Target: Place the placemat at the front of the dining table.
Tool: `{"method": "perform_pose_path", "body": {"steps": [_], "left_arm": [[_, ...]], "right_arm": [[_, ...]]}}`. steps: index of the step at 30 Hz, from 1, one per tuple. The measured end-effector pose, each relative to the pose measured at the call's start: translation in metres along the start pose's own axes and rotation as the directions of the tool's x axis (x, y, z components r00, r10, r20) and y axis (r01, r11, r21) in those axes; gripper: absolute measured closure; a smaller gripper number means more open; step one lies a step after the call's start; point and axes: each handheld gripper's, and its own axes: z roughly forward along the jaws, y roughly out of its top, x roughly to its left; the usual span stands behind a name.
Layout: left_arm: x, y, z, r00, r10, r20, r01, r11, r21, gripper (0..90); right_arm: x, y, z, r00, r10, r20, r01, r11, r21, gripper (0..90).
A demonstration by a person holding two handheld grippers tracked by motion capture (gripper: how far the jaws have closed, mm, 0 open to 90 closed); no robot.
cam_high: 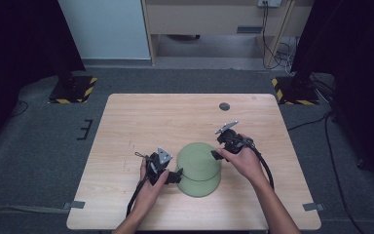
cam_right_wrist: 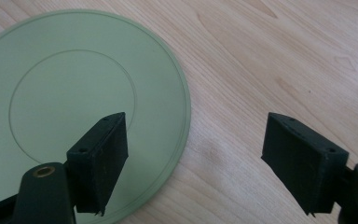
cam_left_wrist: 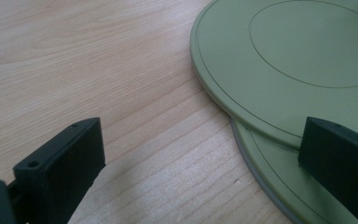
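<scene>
Flanking the stacked plates, you are keeping both grippers open and empty: left gripper at the lower plate's edge, right gripper astride the upper's rim for a lift.

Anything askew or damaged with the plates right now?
The upper plate sits off-centre on the lower plate, so the stack is staggered. No chips or spills visible. Left gripper and right gripper are open at the rims.

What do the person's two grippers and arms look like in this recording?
The left gripper and the right gripper are black, each topped by a grey three-cornered plate and trailing a black cable. Their fingers are flat black blocks with small screw holes. The forearms are bare, no sleeves visible.
</scene>
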Motion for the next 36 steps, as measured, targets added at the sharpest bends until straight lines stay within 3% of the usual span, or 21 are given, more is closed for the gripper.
{"method": "perform_pose_path", "body": {"steps": [8,16,27,31,36], "left_arm": [[0.004,-0.004,-0.011,0.9998,-0.018,-0.001,0.018,0.9998,-0.009,1.4],[0.000,-0.004,-0.011,0.9998,-0.019,-0.010,0.018,0.9998,-0.007,1.9],[0.001,-0.004,-0.017,0.9997,-0.023,0.001,0.023,0.9997,-0.005,1.8],[0.000,0.003,-0.013,0.9998,0.021,0.002,-0.021,0.9998,0.000,2.1],[-0.003,0.008,-0.009,0.9987,0.047,0.019,-0.048,0.9988,0.013,1.8]], "right_arm": [[0.003,0.013,0.008,0.9995,0.002,-0.033,-0.001,1.000,0.028,18.2],[-0.002,0.017,0.024,0.9959,0.025,-0.086,-0.019,0.998,0.067,24.9],[-0.005,0.014,0.036,0.9866,0.052,-0.154,-0.044,0.998,0.054,24.3],[-0.006,0.012,0.042,0.9853,0.054,-0.162,-0.044,0.997,0.065,24.4],[-0.010,0.011,0.049,0.9774,0.092,-0.190,-0.082,0.995,0.062,21.6]]}}
